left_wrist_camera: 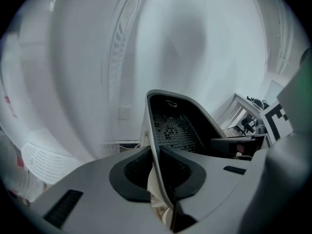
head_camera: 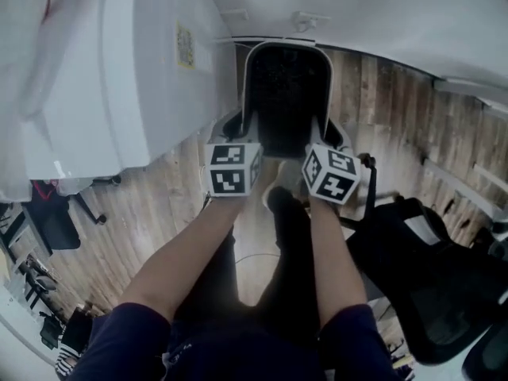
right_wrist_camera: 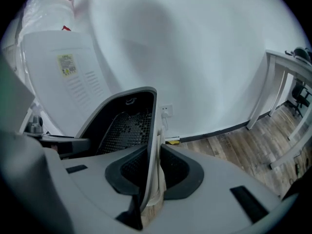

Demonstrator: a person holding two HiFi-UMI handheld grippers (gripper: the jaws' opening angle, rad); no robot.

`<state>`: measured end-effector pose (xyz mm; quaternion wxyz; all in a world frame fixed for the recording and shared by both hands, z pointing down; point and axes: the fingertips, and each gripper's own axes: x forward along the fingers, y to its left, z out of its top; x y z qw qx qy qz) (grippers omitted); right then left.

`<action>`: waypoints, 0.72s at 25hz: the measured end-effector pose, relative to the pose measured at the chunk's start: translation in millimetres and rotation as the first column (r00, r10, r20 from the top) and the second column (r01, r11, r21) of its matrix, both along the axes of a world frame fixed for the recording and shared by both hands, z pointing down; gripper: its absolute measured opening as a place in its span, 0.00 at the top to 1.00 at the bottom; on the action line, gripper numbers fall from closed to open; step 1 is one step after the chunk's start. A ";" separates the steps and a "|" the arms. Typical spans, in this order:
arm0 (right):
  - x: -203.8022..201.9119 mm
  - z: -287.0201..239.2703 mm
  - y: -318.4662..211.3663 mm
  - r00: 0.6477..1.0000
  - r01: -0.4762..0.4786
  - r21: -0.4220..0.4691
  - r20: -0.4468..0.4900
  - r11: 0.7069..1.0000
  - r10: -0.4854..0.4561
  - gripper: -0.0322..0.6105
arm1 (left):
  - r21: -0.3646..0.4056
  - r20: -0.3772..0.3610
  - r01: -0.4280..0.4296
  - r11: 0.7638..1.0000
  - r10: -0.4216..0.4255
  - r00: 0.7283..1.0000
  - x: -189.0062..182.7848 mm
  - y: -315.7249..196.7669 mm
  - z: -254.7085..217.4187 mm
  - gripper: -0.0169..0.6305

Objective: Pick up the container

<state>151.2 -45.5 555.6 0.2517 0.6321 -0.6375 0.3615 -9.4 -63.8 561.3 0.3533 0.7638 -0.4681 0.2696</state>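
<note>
The container (head_camera: 286, 94) is a dark, open bin with a pale grey rim and a perforated inner face. It hangs in the air in front of the person, clear of the wooden floor (head_camera: 171, 205) and close to the white wall (head_camera: 381, 14).

Its side walls look thin, and it reads as moulded plastic. I judge it light and fairly stiff, but likely to bow a little if pinched hard. The smooth rim could also slide between the pads. The best hold is on its two opposite side walls, just under the rim, which keeps the load even and stops the bin from swinging.

That is where it is taken now. The left gripper (left_wrist_camera: 157, 172) has its jaws nearly together, with the left wall pinched edge-on between the dark pads. The right gripper (right_wrist_camera: 153, 172) is closed the same way on the right wall. Neither gripper has anything else in its grip.

The person's forearms (head_camera: 190, 252) reach down to both grippers. Further out, a big white unit (head_camera: 119, 70) with a small label is on the left, and a black chair (head_camera: 429, 284) is on the right
</note>
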 end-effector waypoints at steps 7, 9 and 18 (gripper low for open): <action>-15.9 -107.8 31.0 1.000 -0.024 0.021 0.005 0.999 0.024 0.84 | 0.013 0.000 0.000 1.000 0.000 1.000 -16.2 28.4 -107.3 0.88; -18.9 -132.4 37.5 1.000 -0.024 0.025 0.008 0.999 0.024 0.84 | 0.015 -0.010 0.009 1.000 -0.009 1.000 -19.0 35.2 -133.4 0.88; -25.4 -226.4 56.8 1.000 -0.011 0.052 0.001 0.999 0.011 0.84 | 0.039 -0.029 0.017 0.999 -0.016 0.999 -24.2 56.8 -226.8 0.88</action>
